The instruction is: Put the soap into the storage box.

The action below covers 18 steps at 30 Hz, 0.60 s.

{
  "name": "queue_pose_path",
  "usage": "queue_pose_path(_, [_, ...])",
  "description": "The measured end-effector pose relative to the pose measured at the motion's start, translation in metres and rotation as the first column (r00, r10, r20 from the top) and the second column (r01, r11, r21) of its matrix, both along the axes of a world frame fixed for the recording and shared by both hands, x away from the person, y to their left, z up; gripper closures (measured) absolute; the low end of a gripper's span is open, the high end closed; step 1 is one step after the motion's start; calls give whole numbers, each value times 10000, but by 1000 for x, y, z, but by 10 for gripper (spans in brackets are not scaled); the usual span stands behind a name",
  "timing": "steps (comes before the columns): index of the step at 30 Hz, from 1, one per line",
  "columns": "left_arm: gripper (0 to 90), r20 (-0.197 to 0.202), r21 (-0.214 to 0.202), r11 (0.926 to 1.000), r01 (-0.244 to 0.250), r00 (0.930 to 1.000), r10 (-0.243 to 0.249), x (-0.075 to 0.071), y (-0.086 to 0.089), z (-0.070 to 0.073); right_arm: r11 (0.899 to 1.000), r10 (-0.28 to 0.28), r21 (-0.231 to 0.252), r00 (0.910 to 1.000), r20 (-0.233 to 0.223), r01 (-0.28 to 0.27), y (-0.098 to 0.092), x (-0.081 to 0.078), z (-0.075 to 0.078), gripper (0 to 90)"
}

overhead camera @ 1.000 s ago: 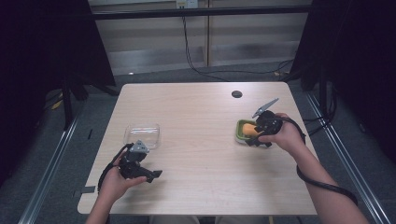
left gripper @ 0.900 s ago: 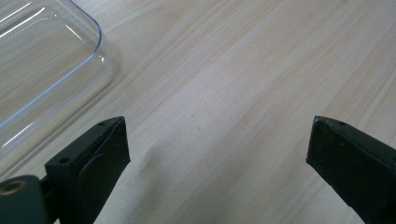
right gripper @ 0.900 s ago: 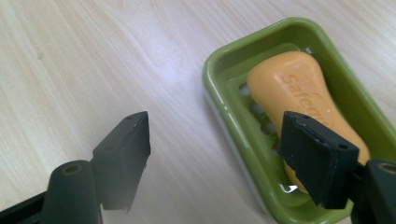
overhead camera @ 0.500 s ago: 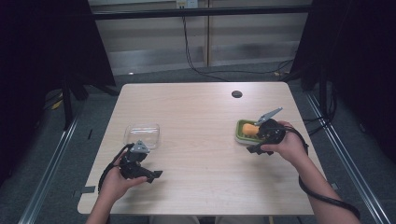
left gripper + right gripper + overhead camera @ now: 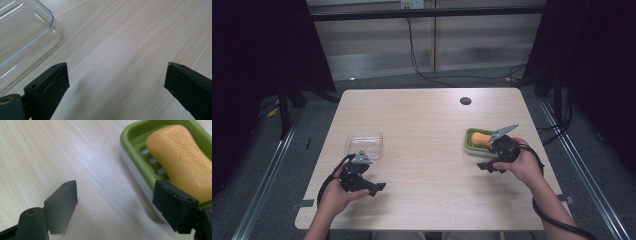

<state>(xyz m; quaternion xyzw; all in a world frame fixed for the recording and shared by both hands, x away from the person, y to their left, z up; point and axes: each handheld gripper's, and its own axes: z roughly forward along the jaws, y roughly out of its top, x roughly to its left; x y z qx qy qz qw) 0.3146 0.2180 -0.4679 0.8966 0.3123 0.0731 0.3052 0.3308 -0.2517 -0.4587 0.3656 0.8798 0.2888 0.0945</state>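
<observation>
Right claw (image 5: 486, 166) is down low on the bench (image 5: 422, 125), just beside the near edge of the green dish (image 5: 132, 135), and its jaws have just been opening: they stand wide now with only bare wood between them. The soap (image 5: 185, 160), an orange bar, lies in that dish, tilted along its length, with one jaw tip sitting right in front of the dish's rim. In the high view the dish (image 5: 473, 141) sits toward the right edge of the bench, with the soap (image 5: 481, 139) half hidden behind the right claw. Over on the other side, the left claw (image 5: 379, 187) rests near the front edge, jaws spread wide and empty, with the clear tray (image 5: 22, 35) just off to its side and untouched; in the high view that tray (image 5: 363, 145) lies just beyond the hand. This looks like the approach for a pick on the soap. The next move calls for lifting over the rim, straddling the bar across its narrow width, then closing gently, since the bar may slip.
</observation>
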Motion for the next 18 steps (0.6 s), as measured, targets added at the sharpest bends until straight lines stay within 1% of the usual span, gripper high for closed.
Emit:
queue_pose_path(1, [52, 45, -33, 10000, -55, 10000, 56, 0, 0, -1, 9999, -126, 33, 9999, -89, 127, 0, -3, -1, 200])
queue_pose_path(4, [52, 44, -20, 10000, -29, 10000, 29, 0, 0, -1, 9997, -194, 154, 9998, -54, 195, 0, -7, -4, 198])
queue_pose_path(6, [52, 16, -57, 10000, -46, 10000, 47, -1, -1, -2, 9998, -177, 105, 9998, 22, 177, 0, -10, -7, 197])
queue_pose_path(7, [52, -14, -24, 10000, -3, 10000, 3, -1, -2, -1, 9997, -201, 137, 9998, 46, 200, 0, -11, -7, 196])
queue_pose_path(8, [52, -67, 49, 10000, -12, 10000, 13, -1, -2, -1, 9993, -313, 193, 9995, -25, 313, 0, -12, -8, 194])
queue_pose_path(9, [52, -41, 70, 10000, -10, 10000, 10, -1, -3, -1, 9994, -233, 243, 9997, 81, 231, 0, -13, -10, 190])
queue_pose_path(10, [52, 73, 30, 10000, -49, 10000, 49, -1, -3, -2, 9994, -230, 251, 9997, 127, 227, 0, -14, -11, 188])
queue_pose_path(11, [52, 38, -136, 9998, -150, 9999, 150, -2, -4, -2, 9993, -301, 238, 9995, 103, 298, 1, -16, -12, 187])
queue_pose_path(12, [51, 27, -73, 10000, -10, 10000, 11, -1, -4, -2, 9991, -307, 278, 9995, 65, 305, 2, -17, -15, 182])
queue_pose_path(13, [50, -5, -136, 9999, 0, 10000, 0, -1, -5, -2, 9991, -244, 343, 9996, 123, 240, 2, -18, -18, 179])
queue_pose_path(14, [50, -10, -15, 10000, 62, 10000, -62, -2, -5, -1, 9992, -246, 312, 9996, 149, 241, 3, -19, -20, 179])
queue_pose_path(15, [48, -134, -190, 9998, 21, 9999, -24, -2, -5, 0, 9996, -196, 229, 9997, 142, 193, 4, -21, -22, 179])
queue_pose_path(17, [46, -206, -812, 9967, 20, 9998, -37, -1, -5, 0, 9995, -208, 236, 9996, 200, 204, 5, -22, -23, 179])
queue_pose_path(18, [37, -206, -860, 9962, -137, 9997, 120, -2, -6, 1, 9995, -127, 278, 9995, 299, 119, 6, -24, -22, 178])
